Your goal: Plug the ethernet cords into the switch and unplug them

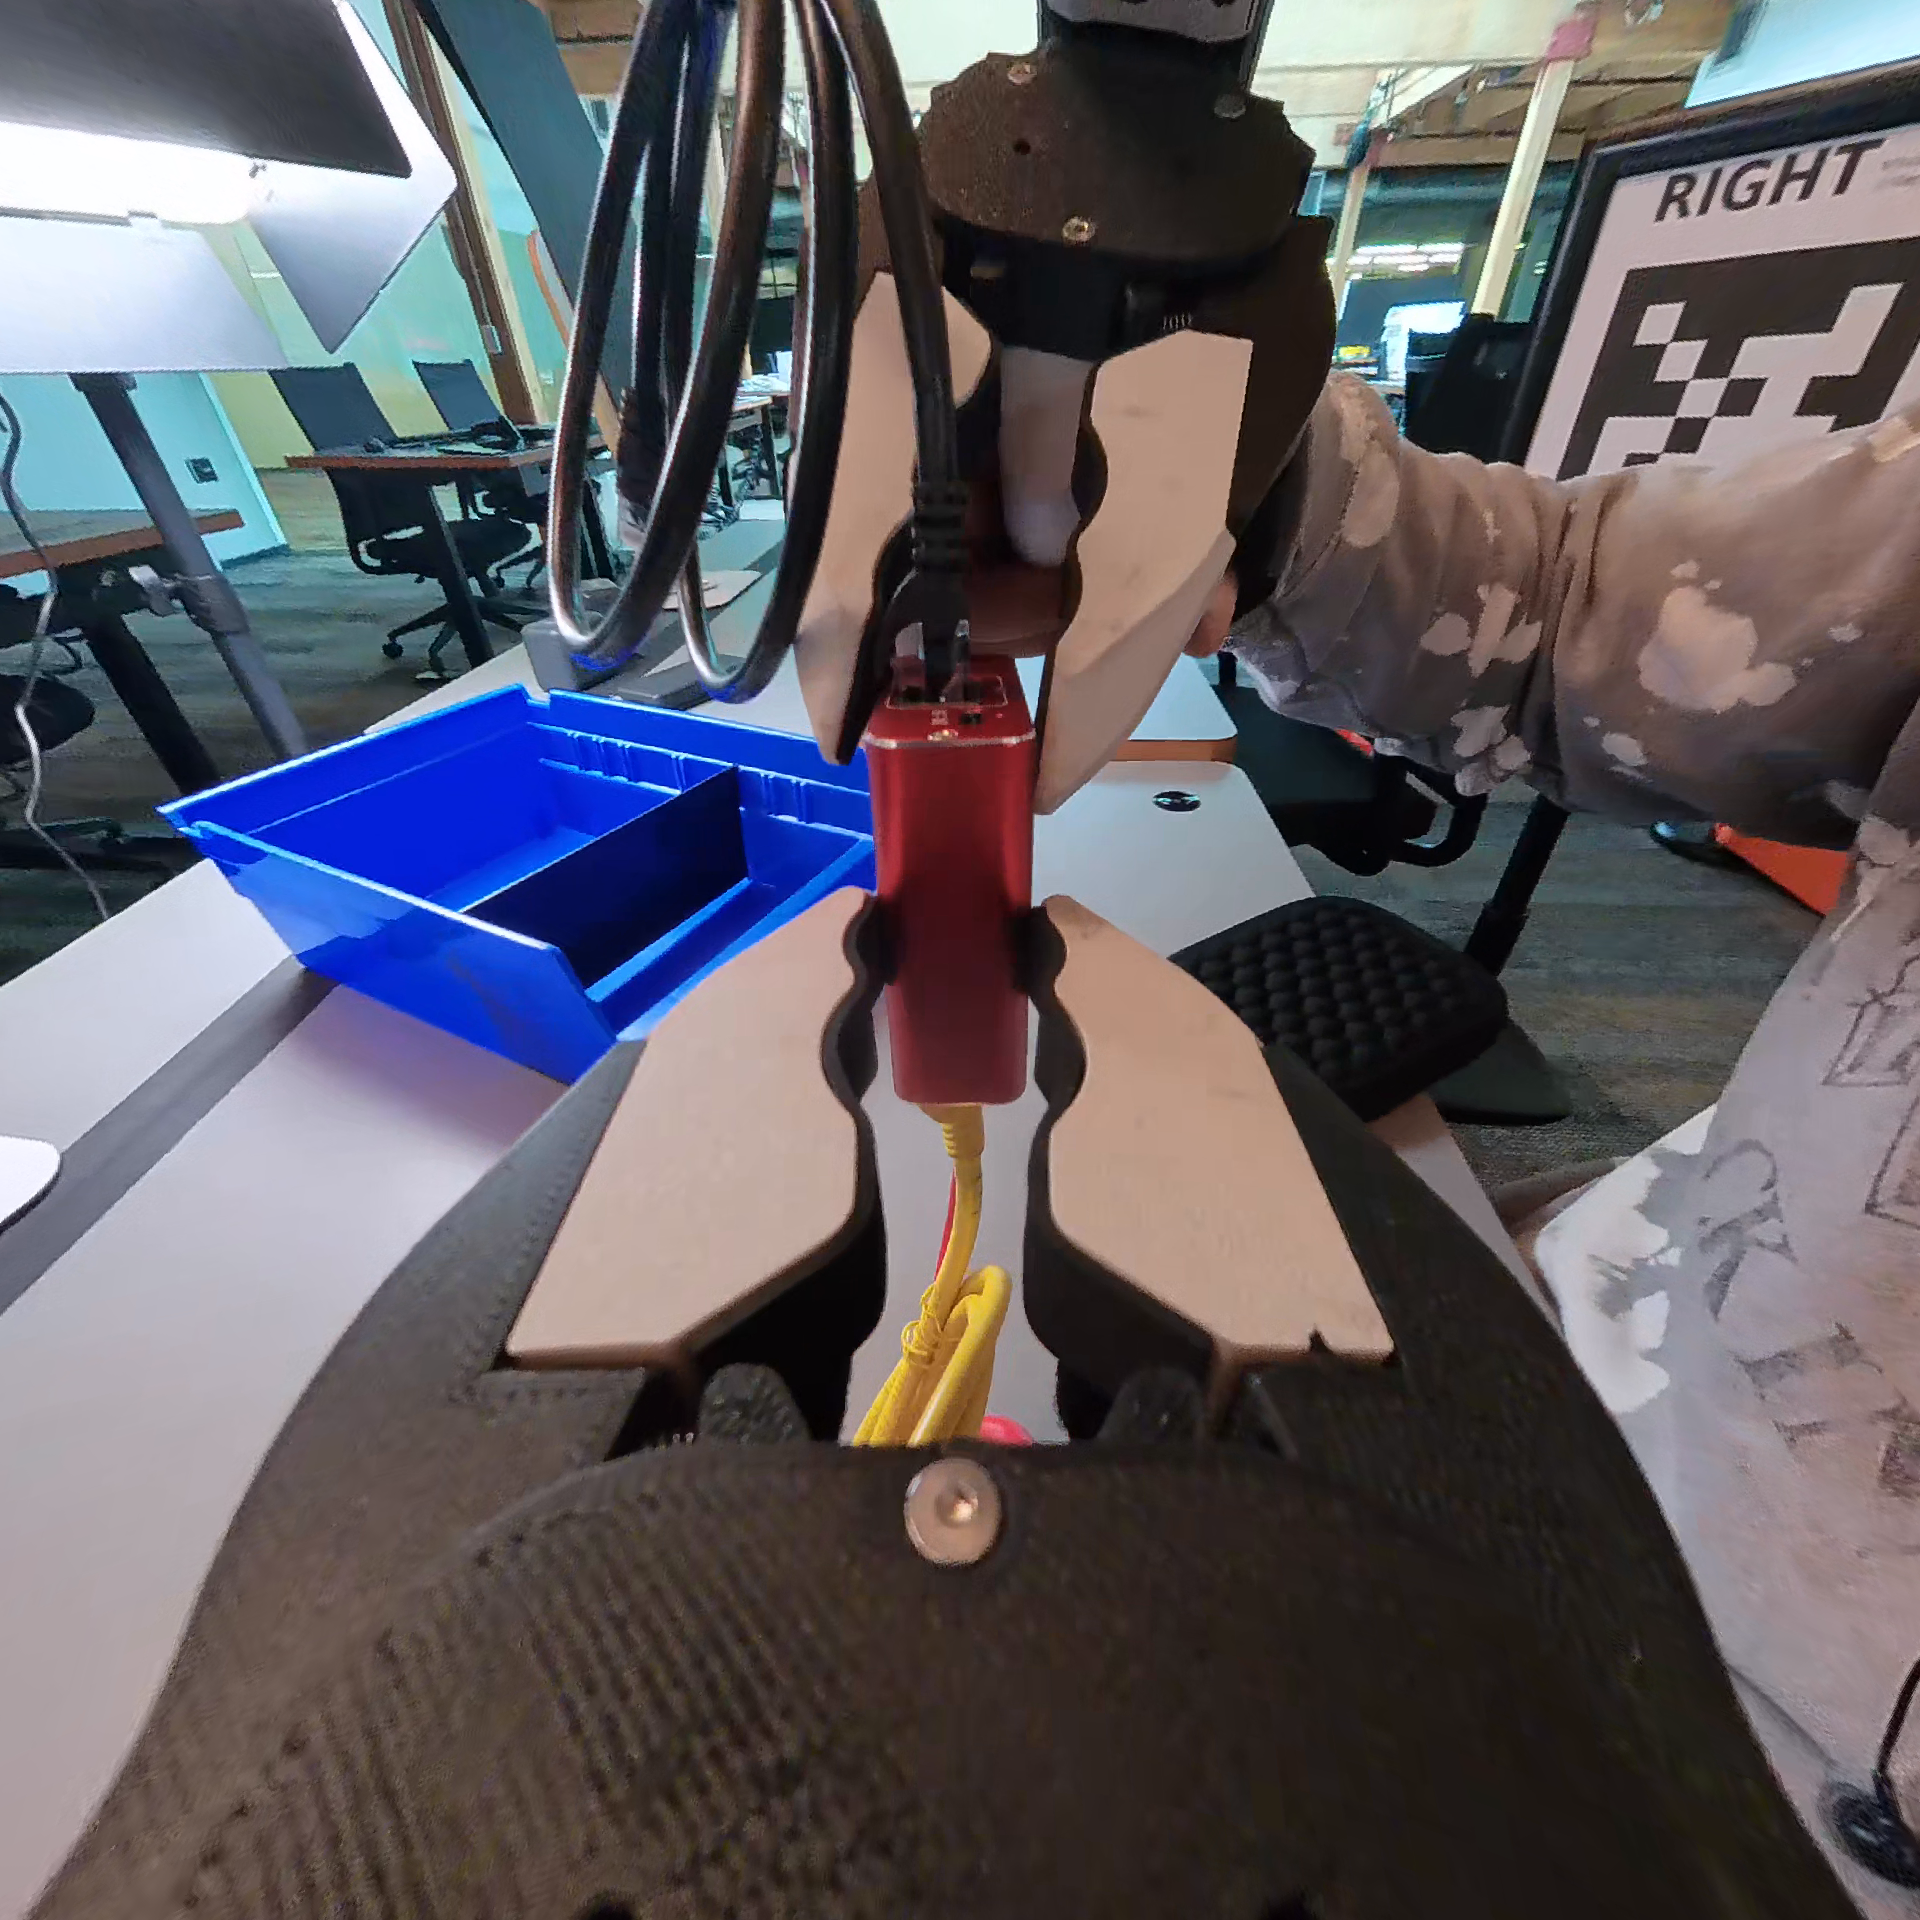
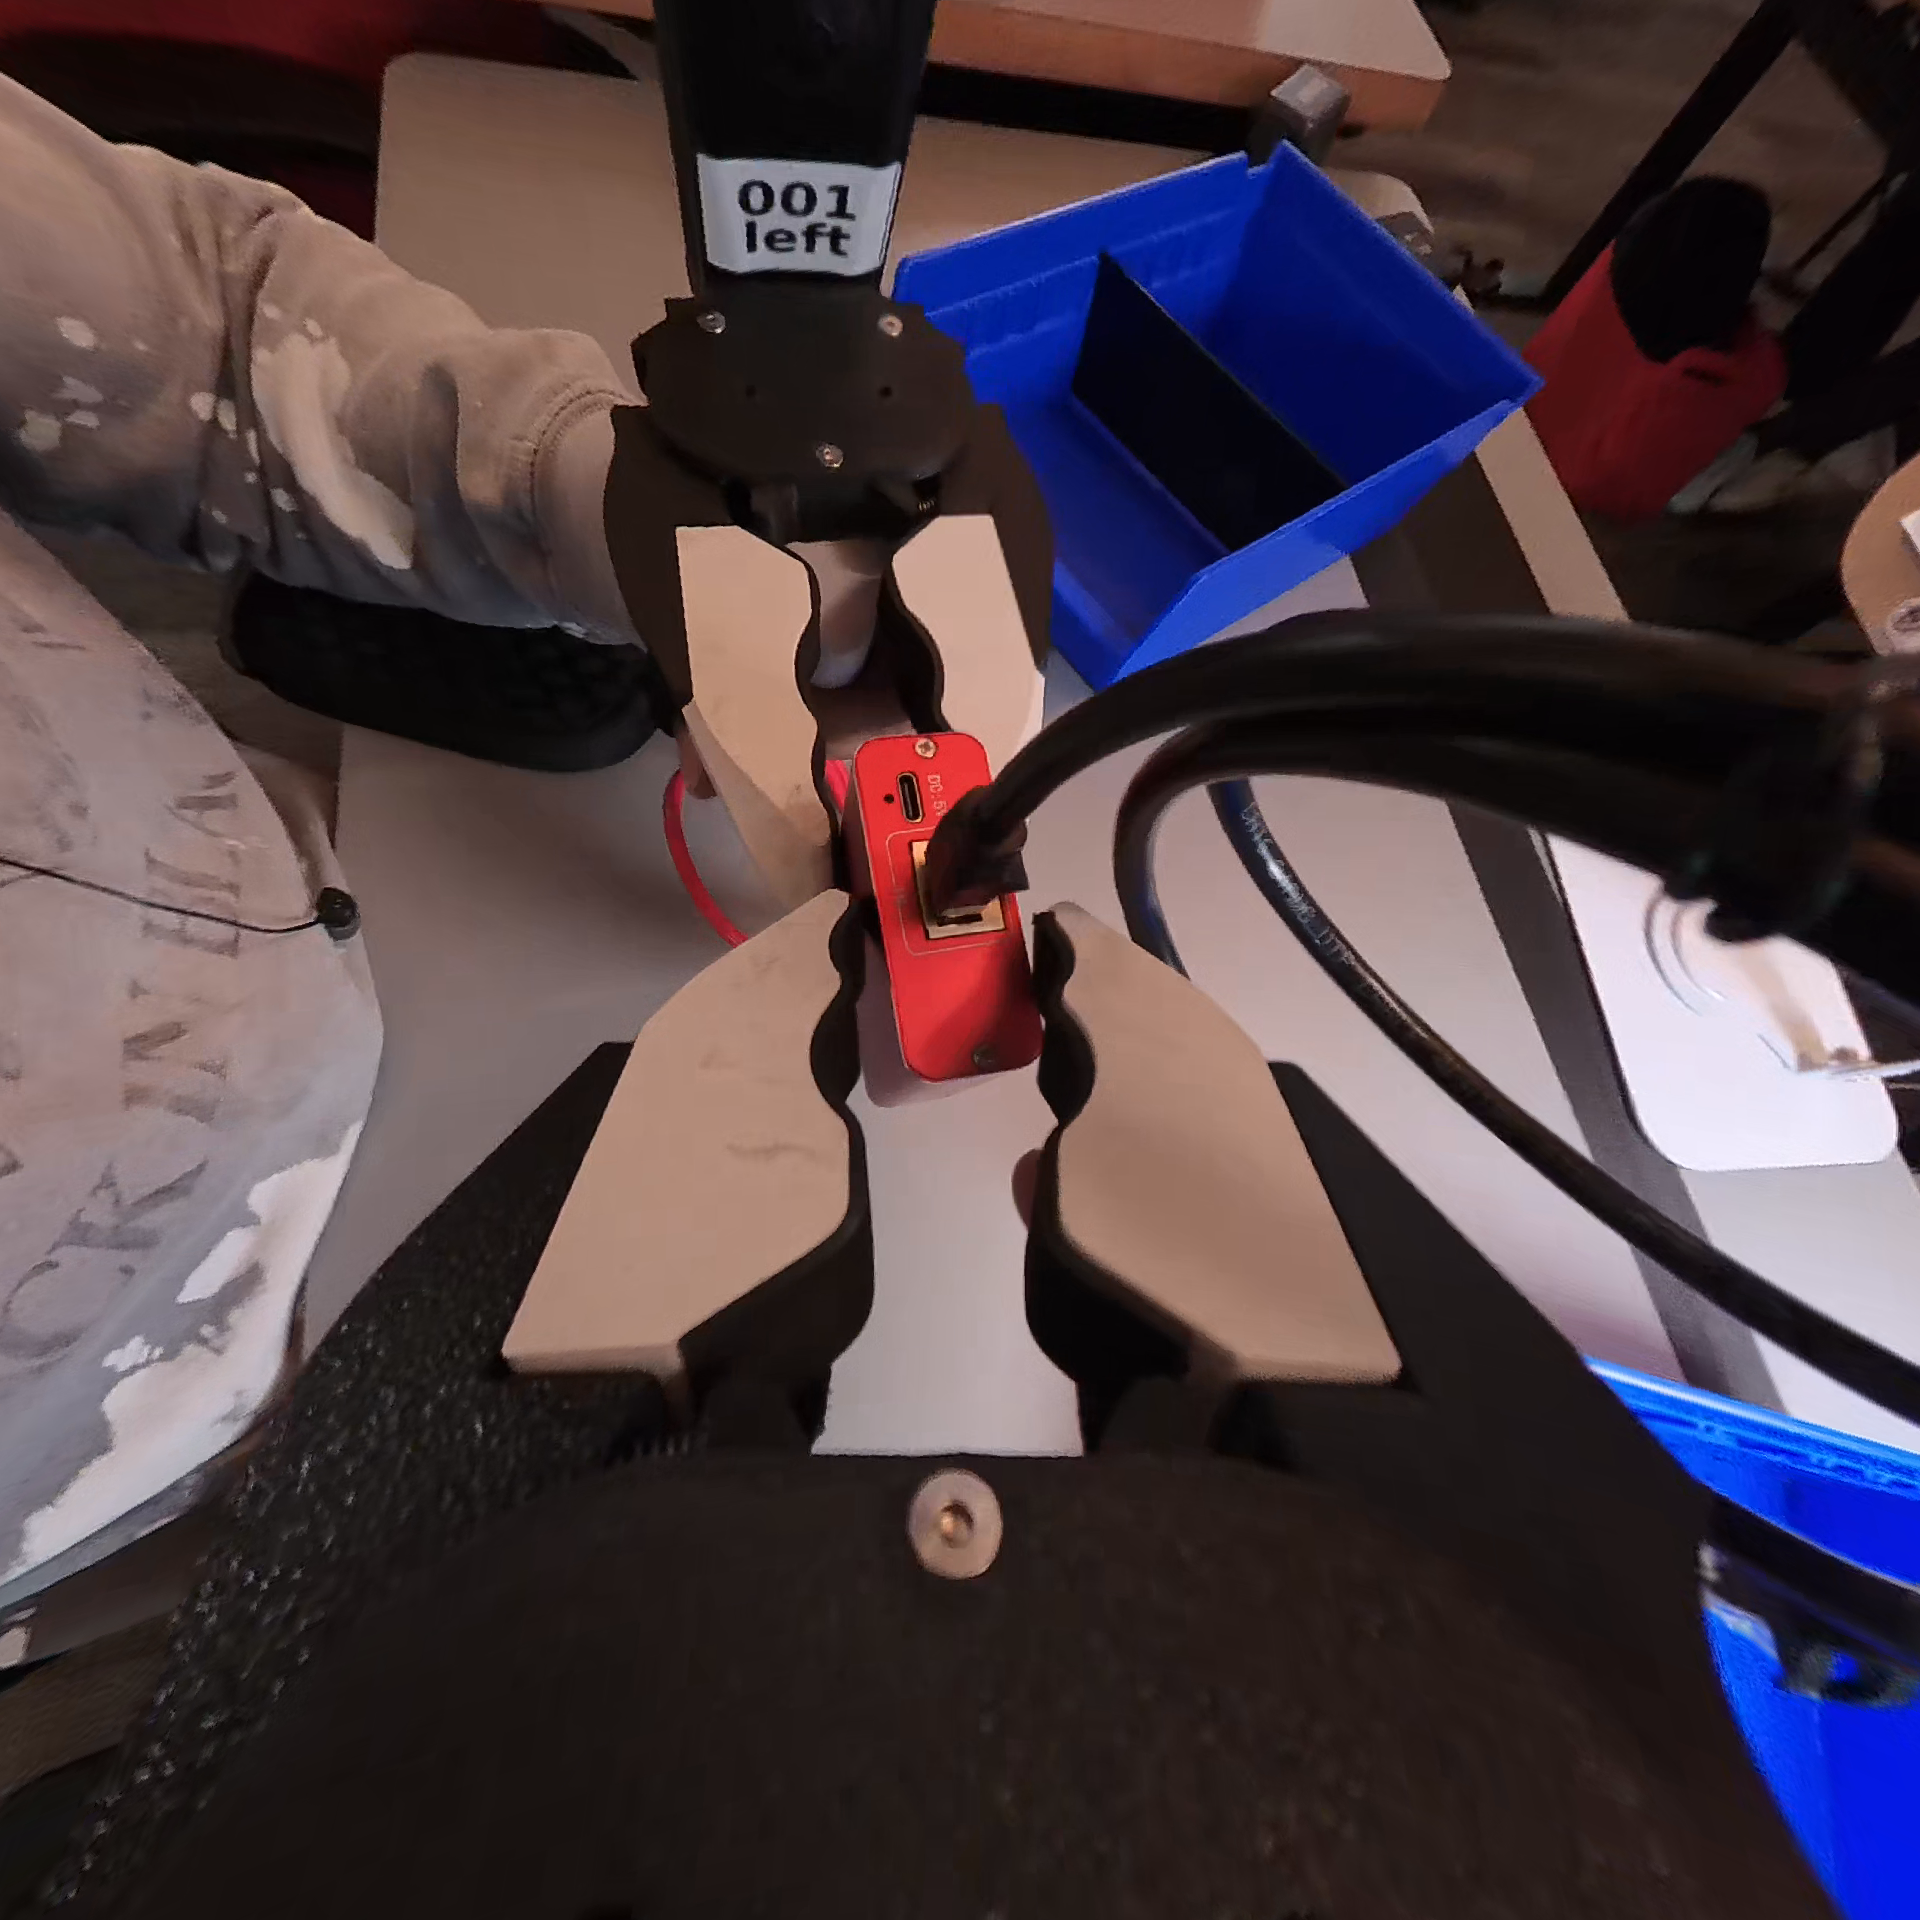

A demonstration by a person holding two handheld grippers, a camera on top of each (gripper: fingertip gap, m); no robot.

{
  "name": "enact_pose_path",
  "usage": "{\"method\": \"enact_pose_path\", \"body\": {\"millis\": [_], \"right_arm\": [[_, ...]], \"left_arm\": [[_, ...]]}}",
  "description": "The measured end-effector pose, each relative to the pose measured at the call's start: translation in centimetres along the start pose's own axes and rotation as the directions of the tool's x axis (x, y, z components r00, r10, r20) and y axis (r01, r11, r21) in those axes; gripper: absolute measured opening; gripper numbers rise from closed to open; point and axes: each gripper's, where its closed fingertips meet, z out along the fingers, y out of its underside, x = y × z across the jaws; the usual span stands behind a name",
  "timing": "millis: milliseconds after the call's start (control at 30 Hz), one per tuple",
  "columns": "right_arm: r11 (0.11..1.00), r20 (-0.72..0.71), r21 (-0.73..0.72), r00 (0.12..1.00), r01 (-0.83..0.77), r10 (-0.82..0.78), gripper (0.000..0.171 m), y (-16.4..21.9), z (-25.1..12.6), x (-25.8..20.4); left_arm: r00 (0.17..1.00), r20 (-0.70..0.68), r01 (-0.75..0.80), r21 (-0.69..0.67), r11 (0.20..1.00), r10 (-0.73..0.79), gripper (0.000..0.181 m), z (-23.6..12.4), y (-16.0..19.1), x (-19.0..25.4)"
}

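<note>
The left gripper is clamping the red switch; the right gripper is gaping around its port end, where the black cord is sitting.

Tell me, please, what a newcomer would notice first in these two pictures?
First, the red switch in the middle, clamped by the left gripper, with a black cord plugged into its far end and a yellow cord at its near end. The right gripper flanks that far end. Behind stands a blue bin on the table.
</note>
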Motion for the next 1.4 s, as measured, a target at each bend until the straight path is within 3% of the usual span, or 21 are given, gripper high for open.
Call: {"method": "enact_pose_path", "body": {"millis": [100,267,467,600,800,933,1067,1233,1400], "right_arm": [[1.0,0.004,-0.021,1.0,-0.006,0.006,0.028,-0.9,-1.8,0.1],[0.998,-0.157,-0.043,0.987,-0.042,0.034,0.027,-3.8,-9.2,5.9],[0.98,-0.433,-0.137,0.899,-0.142,0.07,0.027,-4.4,-18.2,15.6],[0.966,-0.569,-0.163,0.819,-0.199,0.072,0.027,-1.8,-20.9,21.3],[0.977,-0.679,-0.022,0.72,-0.21,0.14,0.027,4.8,-18.1,27.9],[0.947,-0.669,-0.021,0.708,-0.322,0.226,0.027,13.1,-13.2,29.8],[0.857,-0.551,-0.009,0.718,-0.515,0.425,0.027,19.0,-8.4,29.6],[0.683,-0.387,-0.018,0.635,-0.73,0.668,0.027,20.7,-5.3,29.4],[0.566,-0.379,-0.159,0.58,-0.809,0.721,0.027,24.4,-2.6,29.1]], "left_arm": [[0.999,0.029,-0.019,-0.011,1.0,0.02,0.032,-1.0,-1.0,0.1],[0.96,0.255,-0.122,0.004,0.992,0.117,0.049,-5.4,-3.3,-2.0],[0.907,0.422,-0.023,0.024,0.999,0.01,0.052,-9.1,-0.6,-4.4],[0.894,0.445,0.041,0.021,0.999,-0.046,0.051,-9.6,1.1,-4.8],[0.896,0.443,0.047,-0.039,0.998,-0.025,0.052,-8.4,2.7,-4.6],[0.895,0.445,0.054,-0.075,0.996,-0.015,0.053,-8.1,4.0,-4.6],[0.901,0.43,0.092,-0.083,0.992,-0.048,0.052,-7.8,5.1,-4.9],[0.903,0.425,0.115,-0.109,0.987,-0.058,0.052,-7.4,6.3,-5.2],[0.909,0.415,0.113,-0.139,0.984,-0.046,0.051,-7.0,7.1,-5.0]]}}
